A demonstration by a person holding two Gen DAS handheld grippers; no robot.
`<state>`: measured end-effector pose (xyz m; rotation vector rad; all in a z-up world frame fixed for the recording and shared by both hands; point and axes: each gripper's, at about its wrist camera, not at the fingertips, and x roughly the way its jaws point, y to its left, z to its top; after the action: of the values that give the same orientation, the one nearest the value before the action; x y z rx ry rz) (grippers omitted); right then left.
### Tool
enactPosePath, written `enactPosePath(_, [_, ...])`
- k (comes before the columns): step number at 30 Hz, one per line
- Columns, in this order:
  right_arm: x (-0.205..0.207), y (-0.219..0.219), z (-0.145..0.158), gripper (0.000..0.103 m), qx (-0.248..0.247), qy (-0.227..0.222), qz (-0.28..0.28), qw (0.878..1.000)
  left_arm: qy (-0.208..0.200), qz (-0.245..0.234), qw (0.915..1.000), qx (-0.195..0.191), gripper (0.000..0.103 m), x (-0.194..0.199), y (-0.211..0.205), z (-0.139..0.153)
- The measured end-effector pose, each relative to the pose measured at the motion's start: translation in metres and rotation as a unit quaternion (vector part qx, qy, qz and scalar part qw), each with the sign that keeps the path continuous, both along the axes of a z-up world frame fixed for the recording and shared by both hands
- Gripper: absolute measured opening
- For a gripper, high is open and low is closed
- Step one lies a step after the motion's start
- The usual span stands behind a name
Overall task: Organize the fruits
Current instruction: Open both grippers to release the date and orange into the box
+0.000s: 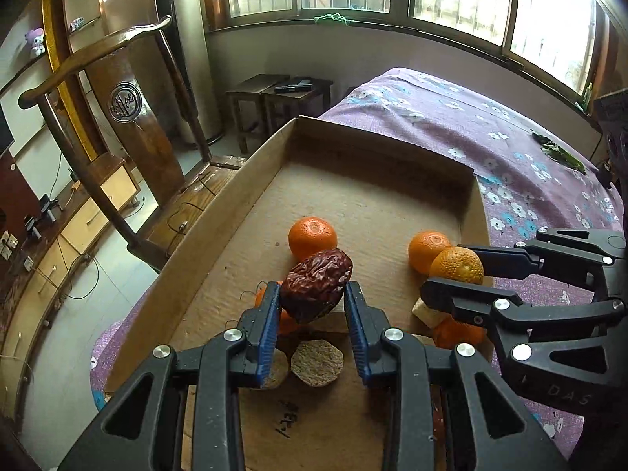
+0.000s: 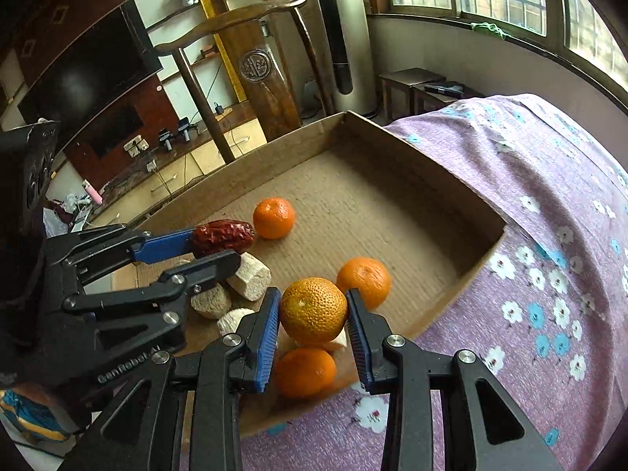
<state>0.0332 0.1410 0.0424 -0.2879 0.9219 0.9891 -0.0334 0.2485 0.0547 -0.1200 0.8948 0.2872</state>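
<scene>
My left gripper (image 1: 313,298) is shut on a wrinkled dark red date (image 1: 316,283), held above the floor of a shallow cardboard box (image 1: 251,180). My right gripper (image 2: 314,314) is shut on a dimpled orange tangerine (image 2: 313,309), also over the box. In the left wrist view the right gripper (image 1: 447,271) shows at the right with that tangerine (image 1: 457,266). In the right wrist view the left gripper (image 2: 214,244) shows at the left with the date (image 2: 223,236). Loose tangerines (image 1: 313,236) (image 1: 428,249) lie on the box floor; another tangerine (image 2: 305,372) lies under my right gripper.
Pale cut stem pieces (image 2: 249,276) (image 1: 317,362) lie near the box's front end. The box rests on a purple flowered cloth (image 2: 549,235). A wooden chair (image 1: 129,117) stands just left of the box. Green leaves (image 1: 561,155) lie on the cloth at the far right.
</scene>
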Motion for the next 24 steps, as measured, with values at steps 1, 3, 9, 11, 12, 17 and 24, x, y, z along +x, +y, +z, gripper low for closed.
enactPosePath(1, [0.000, 0.003, -0.002, 0.037, -0.004, -0.003, 0.001, 1.000, 0.000, 0.002, 1.0000, 0.002, 0.032, 0.000, 0.001, -0.001])
enactPosePath(3, [0.002, 0.006, -0.005, 0.037, -0.005, -0.007, 0.002, 1.000, 0.001, 0.008, 0.9999, 0.010, 0.032, 0.000, 0.001, -0.002])
enactPosePath(9, [-0.001, 0.001, -0.007, 0.060, -0.007, -0.009, -0.008, 1.000, -0.008, 0.023, 0.9993, 0.028, 0.039, -0.002, 0.001, -0.004])
enactPosePath(11, [-0.001, -0.004, -0.007, 0.067, -0.010, -0.011, -0.019, 1.000, -0.011, 0.027, 0.9993, 0.021, 0.046, -0.003, 0.003, -0.005])
enactPosePath(12, [-0.001, -0.007, -0.007, 0.069, -0.009, -0.009, -0.023, 1.000, -0.014, 0.029, 0.9993, 0.020, 0.051, -0.005, 0.003, -0.005])
enactPosePath(17, [-0.008, -0.021, -0.005, 0.072, 0.007, -0.001, -0.039, 0.999, -0.032, 0.038, 0.9982, 0.034, 0.064, -0.012, 0.000, -0.003])
enactPosePath(24, [-0.023, -0.037, 0.003, 0.081, 0.018, -0.014, -0.065, 0.998, -0.060, 0.051, 0.9959, 0.044, 0.080, -0.024, -0.007, 0.006])
